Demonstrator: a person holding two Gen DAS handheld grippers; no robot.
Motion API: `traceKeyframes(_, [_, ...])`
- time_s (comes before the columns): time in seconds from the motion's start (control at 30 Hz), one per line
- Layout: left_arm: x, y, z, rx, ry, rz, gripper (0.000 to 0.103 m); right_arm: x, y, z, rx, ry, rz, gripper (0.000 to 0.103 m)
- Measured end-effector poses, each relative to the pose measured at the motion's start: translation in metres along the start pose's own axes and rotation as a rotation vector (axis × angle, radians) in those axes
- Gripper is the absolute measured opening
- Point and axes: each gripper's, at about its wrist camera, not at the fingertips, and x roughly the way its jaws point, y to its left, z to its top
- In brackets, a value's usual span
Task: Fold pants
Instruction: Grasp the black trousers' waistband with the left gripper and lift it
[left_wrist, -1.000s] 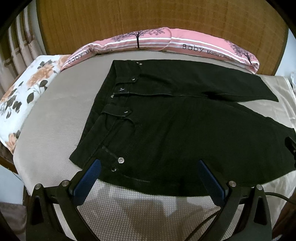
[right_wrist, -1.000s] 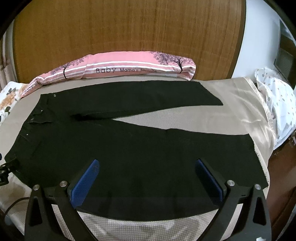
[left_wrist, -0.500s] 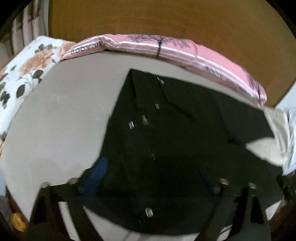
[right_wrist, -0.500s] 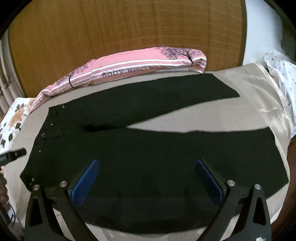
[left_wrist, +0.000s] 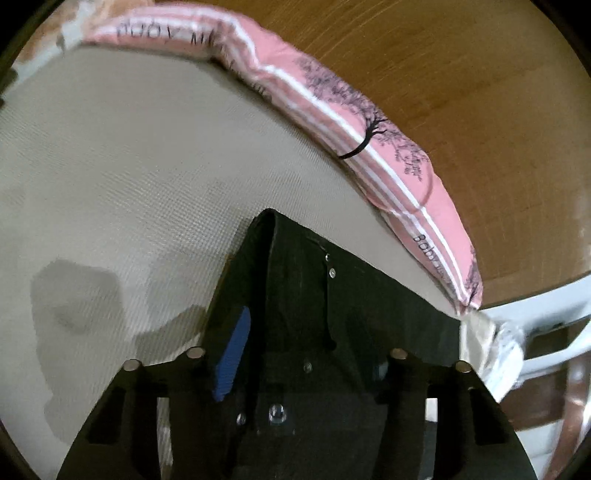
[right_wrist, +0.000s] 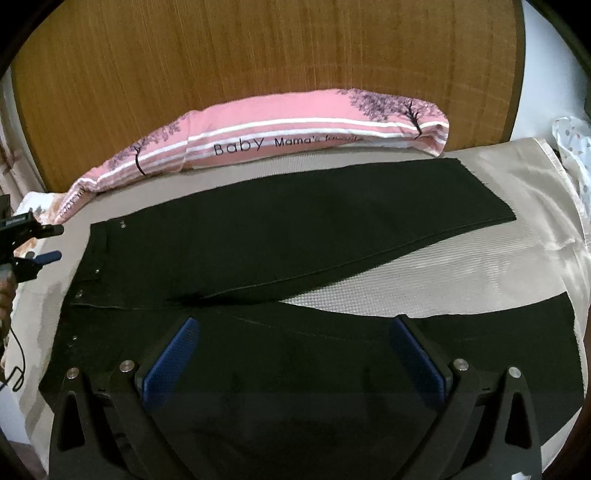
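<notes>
Black pants (right_wrist: 280, 236) lie flat on the bed (right_wrist: 480, 266), waistband at 9 o'clock. Left gripper (left_wrist: 306, 354), jaws closing, nothing pinched yet; right gripper (right_wrist: 291, 354) gapes above the near leg. Take both waistband layers.

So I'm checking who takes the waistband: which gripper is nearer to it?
Left. The left gripper is right at the waistband, jaws closing around it; the right gripper is over the near leg.

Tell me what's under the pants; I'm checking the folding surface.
The pants lie spread on a beige textured mat, visible around them and between the legs. Whatever is directly beneath the cloth is covered.
</notes>
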Motion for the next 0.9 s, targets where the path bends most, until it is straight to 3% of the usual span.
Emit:
traceKeyframes(0.17, [0.025,0.015,0.011,-0.03,0.045,-0.008,0.047,0.016,0.006,0.01,0.003,0.018,-0.009,0.102])
traceKeyframes(0.37, [0.044,0.022,0.021,-0.038,0.066,-0.038,0.035,0.036,0.018,0.023,0.0,0.034,-0.004,0.102])
traceKeyframes(0.8, [0.07,0.012,0.055,-0.017,0.062,-0.114,0.034,0.07,0.028,0.053,-0.058,0.044,0.056,0.102])
traceKeyframes(0.87, [0.067,0.014,0.053,-0.031,0.033,-0.119,0.025,0.079,0.028,0.063,-0.078,0.051,0.094,0.102])
traceKeyframes(0.9, [0.064,0.014,0.052,-0.027,0.016,-0.114,0.007,0.085,0.028,0.07,-0.097,0.068,0.112,0.102])
